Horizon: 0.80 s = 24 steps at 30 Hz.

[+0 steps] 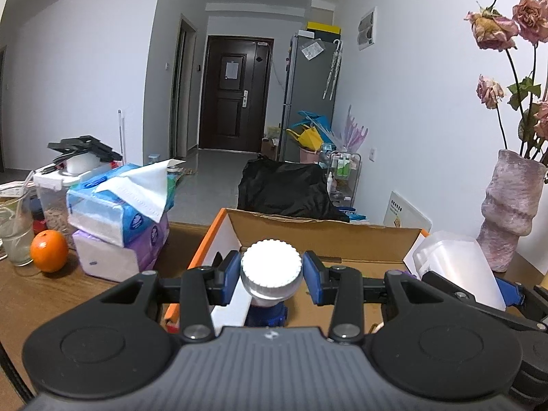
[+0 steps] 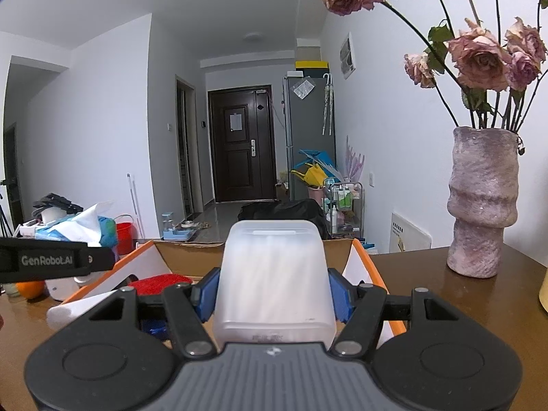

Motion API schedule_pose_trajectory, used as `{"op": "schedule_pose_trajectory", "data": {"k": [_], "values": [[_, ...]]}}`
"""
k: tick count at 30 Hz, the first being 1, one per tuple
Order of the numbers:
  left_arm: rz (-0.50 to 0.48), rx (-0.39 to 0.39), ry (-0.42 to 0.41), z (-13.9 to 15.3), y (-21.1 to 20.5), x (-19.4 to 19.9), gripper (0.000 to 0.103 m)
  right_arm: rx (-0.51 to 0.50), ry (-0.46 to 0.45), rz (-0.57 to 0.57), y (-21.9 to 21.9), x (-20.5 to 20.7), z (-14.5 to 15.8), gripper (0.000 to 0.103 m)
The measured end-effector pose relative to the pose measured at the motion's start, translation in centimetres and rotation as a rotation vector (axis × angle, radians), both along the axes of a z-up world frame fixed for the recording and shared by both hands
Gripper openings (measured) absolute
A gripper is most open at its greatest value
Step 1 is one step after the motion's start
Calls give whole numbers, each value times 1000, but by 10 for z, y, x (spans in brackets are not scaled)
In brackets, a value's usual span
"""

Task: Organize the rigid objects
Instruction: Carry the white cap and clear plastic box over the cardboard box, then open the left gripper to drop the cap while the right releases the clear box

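Translucent plastic container (image 2: pixel 274 274) clamped in right hand-held gripper (image 2: pixel 274 294), left hand-held gripper (image 1: pixel 270 275) w/ pads barely off white-capped bottle (image 1: pixel 270 267): lower both straight into cardboard box (image 1: pixel 322 233).

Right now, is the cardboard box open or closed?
Open: the cardboard box has raised flaps, its brown floor is visible.

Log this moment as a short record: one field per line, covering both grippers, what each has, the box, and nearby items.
left gripper: pads either side of the white-capped bottle, narrow gaps visible, over the box
right gripper: shut on translucent plastic container
cardboard box: open, orange-edged flaps, on the wooden table
in box: red object, partly hidden
left of box: tissue packs, orange
right of box: pink vase with dried roses
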<state>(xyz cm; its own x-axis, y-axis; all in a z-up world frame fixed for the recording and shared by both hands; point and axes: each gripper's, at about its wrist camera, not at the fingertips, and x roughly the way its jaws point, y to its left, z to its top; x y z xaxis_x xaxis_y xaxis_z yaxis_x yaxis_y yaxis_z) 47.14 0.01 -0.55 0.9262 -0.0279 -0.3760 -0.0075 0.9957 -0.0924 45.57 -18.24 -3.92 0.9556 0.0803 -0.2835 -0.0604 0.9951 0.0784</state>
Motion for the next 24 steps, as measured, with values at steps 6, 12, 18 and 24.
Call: {"op": "schedule_pose_trajectory", "data": {"k": [6, 12, 18, 24], "values": [[-14, 20, 5, -4, -5, 21, 41, -6, 8, -4, -1, 20, -2, 63], [-34, 38, 5, -8, -10, 36, 41, -16, 16, -14, -3, 38, -4, 64], [-43, 60, 11, -13, -16, 50, 41, -39, 24, -16, -3, 52, -6, 63], [-56, 72, 19, -17, -16, 60, 41, -64, 49, -16, -1, 62, -10, 64]]}}
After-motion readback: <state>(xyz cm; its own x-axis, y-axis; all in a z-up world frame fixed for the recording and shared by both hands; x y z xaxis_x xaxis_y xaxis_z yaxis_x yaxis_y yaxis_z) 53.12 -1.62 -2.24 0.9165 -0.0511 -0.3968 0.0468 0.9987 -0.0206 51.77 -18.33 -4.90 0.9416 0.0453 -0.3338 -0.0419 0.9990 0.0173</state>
